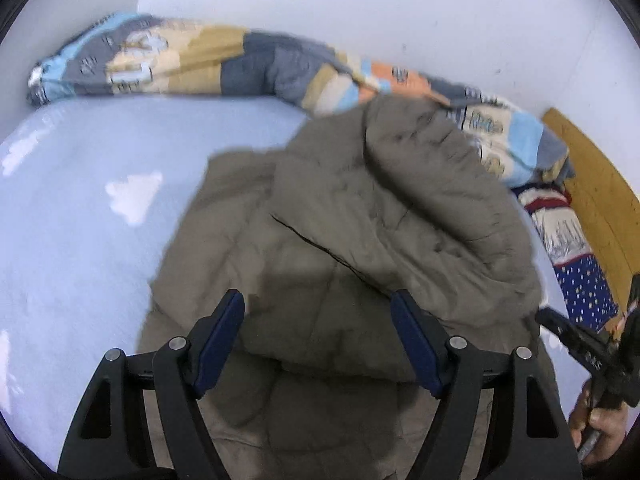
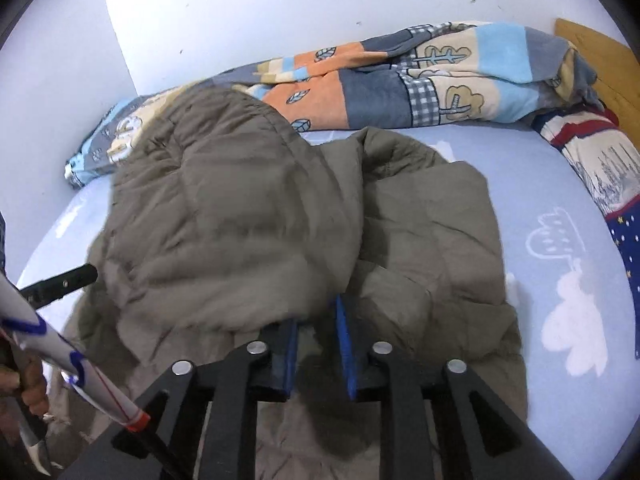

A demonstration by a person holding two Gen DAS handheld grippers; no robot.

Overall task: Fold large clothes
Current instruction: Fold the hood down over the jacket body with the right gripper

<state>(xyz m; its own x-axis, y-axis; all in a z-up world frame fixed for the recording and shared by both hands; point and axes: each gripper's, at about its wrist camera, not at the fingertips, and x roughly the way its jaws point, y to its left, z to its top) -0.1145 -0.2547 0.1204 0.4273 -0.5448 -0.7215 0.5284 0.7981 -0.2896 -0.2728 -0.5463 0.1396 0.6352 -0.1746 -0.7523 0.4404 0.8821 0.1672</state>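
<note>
Right wrist view shows the right tongs [image 2: 318, 320] pinched narrow on a raised flap of the padded jacket [image 2: 248, 220], which lies straight ahead on the bed [image 2: 560, 248], while the left tongs [image 1: 318, 308] hover wide above it, gripping nothing.
</note>
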